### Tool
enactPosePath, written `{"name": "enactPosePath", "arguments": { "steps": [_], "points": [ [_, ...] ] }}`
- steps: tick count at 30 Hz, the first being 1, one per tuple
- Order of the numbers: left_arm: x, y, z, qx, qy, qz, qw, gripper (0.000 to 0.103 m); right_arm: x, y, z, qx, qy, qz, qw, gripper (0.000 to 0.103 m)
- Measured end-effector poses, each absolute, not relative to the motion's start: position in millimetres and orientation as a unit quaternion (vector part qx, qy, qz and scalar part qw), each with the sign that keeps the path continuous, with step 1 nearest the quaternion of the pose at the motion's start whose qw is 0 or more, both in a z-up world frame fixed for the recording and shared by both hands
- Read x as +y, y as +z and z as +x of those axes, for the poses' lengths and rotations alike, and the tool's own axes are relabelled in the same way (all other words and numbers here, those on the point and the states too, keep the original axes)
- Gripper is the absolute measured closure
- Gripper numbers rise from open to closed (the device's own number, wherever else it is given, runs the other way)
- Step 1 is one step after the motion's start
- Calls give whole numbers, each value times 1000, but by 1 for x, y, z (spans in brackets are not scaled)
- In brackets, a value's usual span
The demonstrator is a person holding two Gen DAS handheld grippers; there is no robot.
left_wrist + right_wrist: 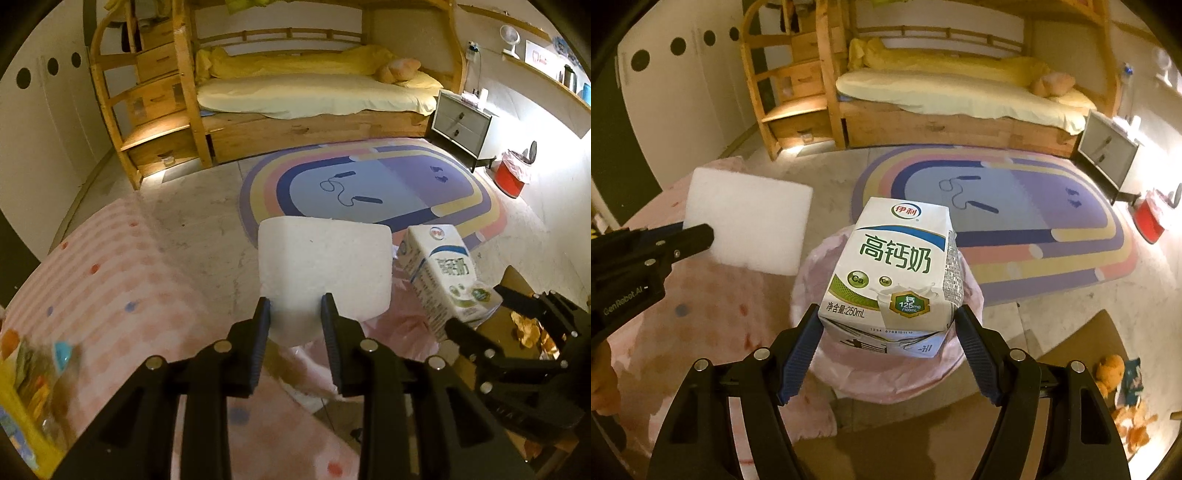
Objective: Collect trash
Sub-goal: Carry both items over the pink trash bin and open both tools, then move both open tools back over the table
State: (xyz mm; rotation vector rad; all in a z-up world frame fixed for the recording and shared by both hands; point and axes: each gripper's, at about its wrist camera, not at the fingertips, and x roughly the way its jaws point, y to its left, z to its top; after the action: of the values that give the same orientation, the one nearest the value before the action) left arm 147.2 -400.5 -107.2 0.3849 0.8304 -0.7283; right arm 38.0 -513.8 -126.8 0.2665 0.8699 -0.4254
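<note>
A 250 mL milk carton (892,273) is being held by the right gripper (888,332), whose blue-padded jaws are being pressed against the carton's lower side walls at roughly carton width. The carton is being carried directly over the mouth of a bin lined with a pink bag (812,266), so release over the middle of the opening, not its rim, is being judged the sound course. A white foam block (325,273) is being pinched at its lower edge by the left gripper (295,314), the jaws being closed to a narrow gap on the block's thin side. In the right wrist view the block is being held up and to the left of the bin, over a pink dotted cloth (110,288), not yet above the opening. It is being judged that the carton should be dropped first and the right gripper drawn clear, so that the two tools are not being crowded over one small mouth. The block is light and broad, so it should be brought low and level before the jaws are being parted. Orange peel (1137,432) is lying on a brown surface at the lower right, seemingly awaiting collection
</note>
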Motion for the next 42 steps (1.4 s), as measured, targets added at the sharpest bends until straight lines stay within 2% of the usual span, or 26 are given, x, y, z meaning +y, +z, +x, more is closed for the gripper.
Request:
{"name": "enactPosePath", "arguments": {
  "steps": [2, 4, 6, 8, 15, 26, 33, 42],
  "points": [
    [-409, -110, 154, 395, -346, 180, 832, 74, -520, -132, 43, 417, -205, 128, 876, 30],
    [-413, -111, 159, 398, -349, 177, 830, 68, -525, -135, 45, 415, -203, 130, 877, 29],
    [-413, -110, 163, 400, -351, 170, 829, 49, -529, -136, 45, 415, -207, 133, 876, 25],
    [-407, -107, 165, 398, -351, 161, 833, 46, -531, -134, 41, 407, -212, 146, 877, 20],
    [-377, -86, 153, 385, -330, 154, 848, 45, -520, -102, 7, 368, -217, 201, 882, 20],
    [-286, -19, 97, 333, -321, 134, 877, 45, -435, -14, -23, 309, -159, 163, 923, 20],
    [-213, -10, 70, 333, -285, 120, 891, 42, -365, -3, -17, 322, -93, 125, 934, 20],
    [-102, -30, 55, 349, -193, 92, 912, 37, -284, -5, -6, 336, -3, 82, 938, 20]
  ]
}}
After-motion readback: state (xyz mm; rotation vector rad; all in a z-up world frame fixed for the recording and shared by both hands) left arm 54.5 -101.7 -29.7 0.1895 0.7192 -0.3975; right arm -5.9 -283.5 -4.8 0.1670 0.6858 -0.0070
